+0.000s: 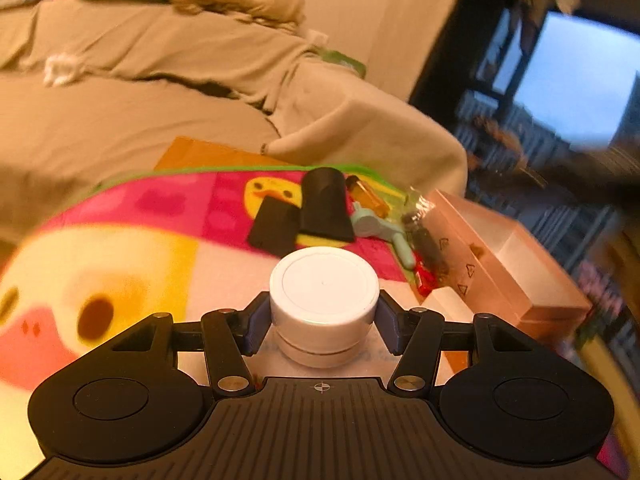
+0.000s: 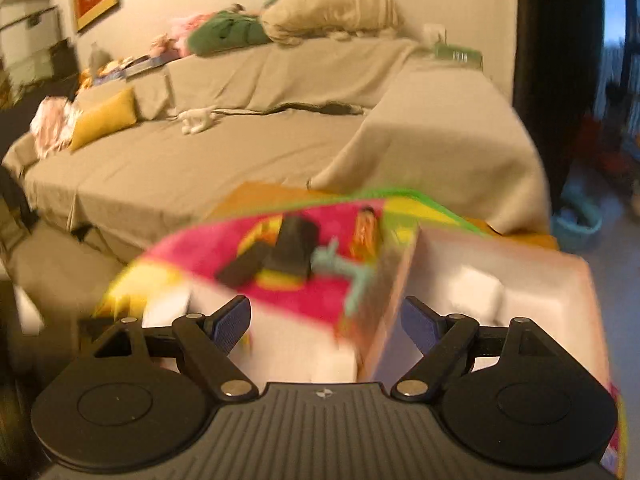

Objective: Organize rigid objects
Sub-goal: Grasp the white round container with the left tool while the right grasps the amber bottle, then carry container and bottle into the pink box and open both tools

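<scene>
Between the blue pads of the left gripper [image 1: 324, 316], in the left wrist view, sits a white round jar [image 1: 324, 292] with a flat lid, clamped from both sides at the lid's rim. It is held above a bright blanket [image 1: 180, 216] printed in pink, yellow and white with duck faces. Farther out on the blanket lie a flat black block [image 1: 274, 226] and, touching it, a black nozzle-shaped piece [image 1: 326, 208]. Just right of these are an amber bottle [image 1: 366, 196] and a pale teal tool [image 1: 380, 232], with a small red item [image 1: 426, 278] near the blanket's edge. A pink open box [image 1: 532, 276] stands to the right of the blanket, with small triangles marked on its near wall. Behind everything stretches a beige-covered sofa [image 1: 140, 120].

Seen from the right wrist, the right gripper [image 2: 326, 320] has its jaws spread wide with nothing between the pads; the picture is blurred. Below and ahead of it, the pink box [image 2: 560, 280] lies to the right, and a white block [image 2: 476, 292] rests inside it. The blanket [image 2: 224, 248] spreads to the left, carrying the black block [image 2: 244, 266], the nozzle-shaped piece [image 2: 294, 248], the teal tool [image 2: 344, 270] and the amber bottle [image 2: 366, 228]. The sofa [image 2: 240, 148] fills the background, with a yellow cushion [image 2: 106, 118] at its left end and a green garment [image 2: 228, 34] on the backrest.
</scene>
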`<state>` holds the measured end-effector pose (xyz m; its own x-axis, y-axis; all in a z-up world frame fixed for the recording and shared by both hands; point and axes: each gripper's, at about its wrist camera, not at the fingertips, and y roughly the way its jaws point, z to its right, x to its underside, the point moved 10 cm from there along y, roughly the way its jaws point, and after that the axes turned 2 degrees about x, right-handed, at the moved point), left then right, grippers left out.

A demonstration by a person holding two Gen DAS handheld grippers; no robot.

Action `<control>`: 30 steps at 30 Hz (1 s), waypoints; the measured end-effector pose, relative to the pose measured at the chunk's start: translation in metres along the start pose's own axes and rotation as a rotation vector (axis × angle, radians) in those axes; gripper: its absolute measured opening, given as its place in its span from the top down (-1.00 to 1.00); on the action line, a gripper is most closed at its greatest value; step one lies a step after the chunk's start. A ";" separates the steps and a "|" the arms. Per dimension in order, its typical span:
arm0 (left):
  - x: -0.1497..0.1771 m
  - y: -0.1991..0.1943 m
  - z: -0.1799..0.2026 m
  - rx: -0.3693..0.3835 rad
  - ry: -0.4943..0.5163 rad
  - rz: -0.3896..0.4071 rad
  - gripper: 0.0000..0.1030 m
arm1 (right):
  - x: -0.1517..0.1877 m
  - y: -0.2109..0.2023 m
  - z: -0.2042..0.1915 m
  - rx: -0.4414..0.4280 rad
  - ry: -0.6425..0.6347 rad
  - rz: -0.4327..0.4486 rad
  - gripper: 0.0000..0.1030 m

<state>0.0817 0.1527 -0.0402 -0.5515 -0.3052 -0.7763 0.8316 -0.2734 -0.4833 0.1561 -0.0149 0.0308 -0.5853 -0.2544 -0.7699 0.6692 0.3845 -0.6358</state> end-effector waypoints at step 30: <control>0.025 -0.012 0.031 0.134 0.063 -0.045 -0.17 | 0.016 -0.053 -0.014 -0.027 -0.091 -0.028 0.46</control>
<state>0.0553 0.1197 -0.0412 -0.5793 -0.2332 -0.7811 0.7878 -0.4061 -0.4630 0.1048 -0.0269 0.0530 -0.5591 -0.3444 -0.7542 0.6397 0.3994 -0.6567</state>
